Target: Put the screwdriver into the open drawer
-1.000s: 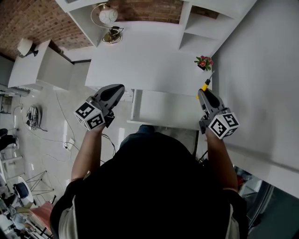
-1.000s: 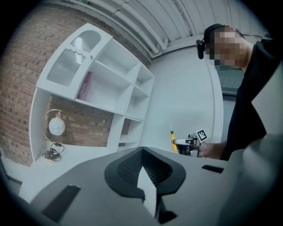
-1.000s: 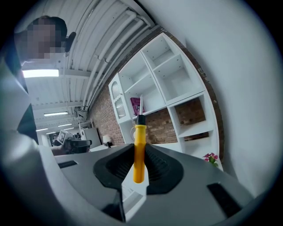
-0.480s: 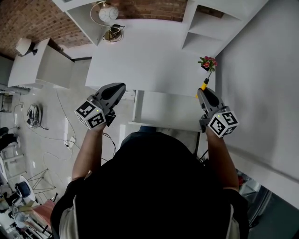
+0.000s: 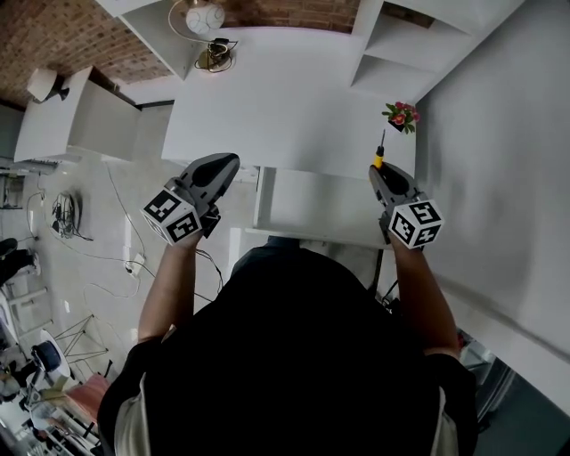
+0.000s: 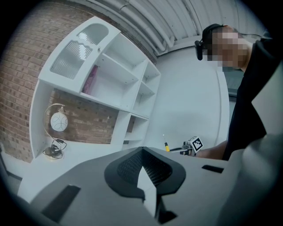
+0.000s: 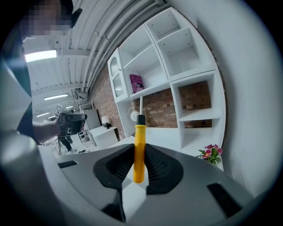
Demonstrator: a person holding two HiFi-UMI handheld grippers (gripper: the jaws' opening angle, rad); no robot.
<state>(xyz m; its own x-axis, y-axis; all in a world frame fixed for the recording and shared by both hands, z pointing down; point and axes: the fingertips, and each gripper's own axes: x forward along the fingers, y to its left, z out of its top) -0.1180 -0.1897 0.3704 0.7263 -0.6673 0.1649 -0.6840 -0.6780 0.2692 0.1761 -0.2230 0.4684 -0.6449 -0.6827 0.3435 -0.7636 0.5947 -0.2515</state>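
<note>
My right gripper point(image 5: 378, 172) is shut on the yellow-handled screwdriver point(image 7: 139, 148), whose metal shaft points up and away from the jaws. In the head view the screwdriver point(image 5: 378, 154) sticks out past the jaws, over the far right corner of the open white drawer point(image 5: 316, 207). My left gripper point(image 5: 227, 164) hangs left of the drawer, jaws shut with nothing between them. In the left gripper view the right gripper point(image 6: 188, 147) and screwdriver point(image 6: 166, 145) show small in the distance.
The white desk top point(image 5: 285, 107) carries a round lamp point(image 5: 204, 18) at the back left and a small pot of pink flowers point(image 5: 401, 115) at the right. White shelves point(image 5: 405, 49) rise behind. A white wall runs along the right.
The right gripper with the screwdriver has shifted a little to the left and away from the flower pot, toward the drawer's right corner. The left gripper has stayed in place.
</note>
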